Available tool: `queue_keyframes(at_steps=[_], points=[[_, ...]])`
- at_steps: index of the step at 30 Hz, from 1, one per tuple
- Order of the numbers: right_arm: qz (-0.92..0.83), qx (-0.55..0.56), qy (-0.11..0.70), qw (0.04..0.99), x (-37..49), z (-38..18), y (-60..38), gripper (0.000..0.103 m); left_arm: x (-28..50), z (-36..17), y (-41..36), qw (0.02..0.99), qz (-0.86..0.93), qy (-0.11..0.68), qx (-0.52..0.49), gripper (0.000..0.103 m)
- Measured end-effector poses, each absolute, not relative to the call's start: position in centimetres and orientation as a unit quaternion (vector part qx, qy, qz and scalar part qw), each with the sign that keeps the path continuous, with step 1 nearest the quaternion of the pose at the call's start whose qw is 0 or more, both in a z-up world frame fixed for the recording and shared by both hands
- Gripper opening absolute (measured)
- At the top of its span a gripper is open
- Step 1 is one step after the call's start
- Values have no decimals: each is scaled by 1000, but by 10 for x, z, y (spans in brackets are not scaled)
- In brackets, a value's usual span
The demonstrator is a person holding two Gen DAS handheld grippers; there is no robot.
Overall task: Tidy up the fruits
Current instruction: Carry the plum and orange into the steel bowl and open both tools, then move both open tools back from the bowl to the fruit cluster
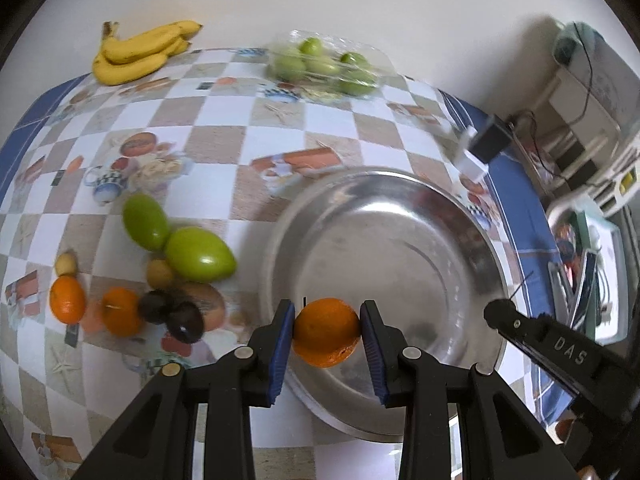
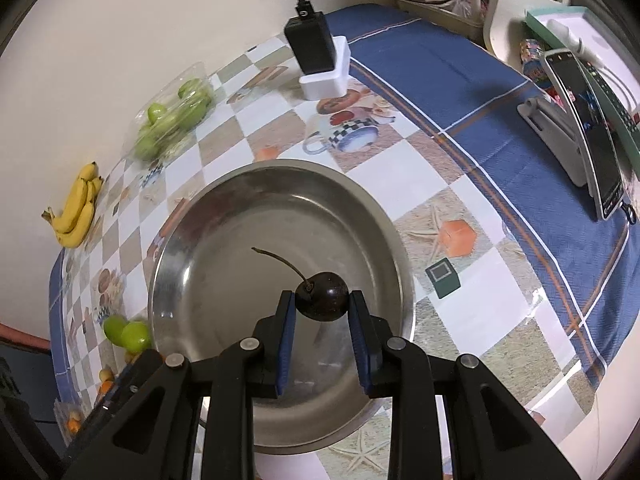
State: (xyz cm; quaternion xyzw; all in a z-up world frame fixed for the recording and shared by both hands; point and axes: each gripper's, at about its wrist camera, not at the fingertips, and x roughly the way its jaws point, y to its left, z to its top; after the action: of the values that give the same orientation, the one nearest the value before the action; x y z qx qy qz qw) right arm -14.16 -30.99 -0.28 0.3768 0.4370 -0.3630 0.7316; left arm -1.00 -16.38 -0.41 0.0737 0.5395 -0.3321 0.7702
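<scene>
Carrying step, both loads over the metal bowl (image 1: 384, 208) and not yet let go. Left gripper (image 1: 327, 334): fingers (image 1: 282, 340) pinched on a small orange (image 1: 326, 330), blue pads pressed to either side of it, the fruit hanging just above the bowl's near rim. Right gripper (image 2: 322, 306): fingers (image 2: 286, 320) narrowed on a dark cherry (image 2: 324, 296), its stem curving away ahead of the tips, bowl floor directly beneath.

Next, by judgement: ease both sets of fingers apart, low enough to keep round fruit from bouncing or rolling; orange better carried a little further ahead of the fingers first, since sitting close to the rim.

Room: bowl interior bare, wide open ahead of both pairs of fingers. Tip of the right gripper showing to the right of the left fingers, near, not touching, so little margin for sideways drift between the two. Left of the left fingers, on the counter (image 1: 224, 120): loose green fruits (image 1: 196, 254), more oranges (image 1: 68, 300), dark cherries (image 1: 184, 320), just outside the rim. Far ahead: bananas (image 1: 136, 54) and a clear pack of green fruit (image 1: 324, 66) by the wall. Right of the right fingers, a phone on a stand (image 2: 588, 136), well apart; counter edge close behind the bowl.
</scene>
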Motion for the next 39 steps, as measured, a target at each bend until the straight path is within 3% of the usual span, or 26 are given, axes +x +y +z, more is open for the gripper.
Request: queue_keyframes(at_steps=[23,29,32,39], points=[[-354,354,497,709,-125,-39,-303,28,-27,-33,-187,755,-337,543,145,37],[-355,356,495,709,-124,-37,-306,28,-26,-32,-187,755,-337,544,144,41],[-358,362,487,710,-129,-34,-308,38,-26,-27,-185,759,-339,538,140,51],[-361,356,461,728,-133,-11,-306,42,-23,-7,-178,773,-340,519,131,52]])
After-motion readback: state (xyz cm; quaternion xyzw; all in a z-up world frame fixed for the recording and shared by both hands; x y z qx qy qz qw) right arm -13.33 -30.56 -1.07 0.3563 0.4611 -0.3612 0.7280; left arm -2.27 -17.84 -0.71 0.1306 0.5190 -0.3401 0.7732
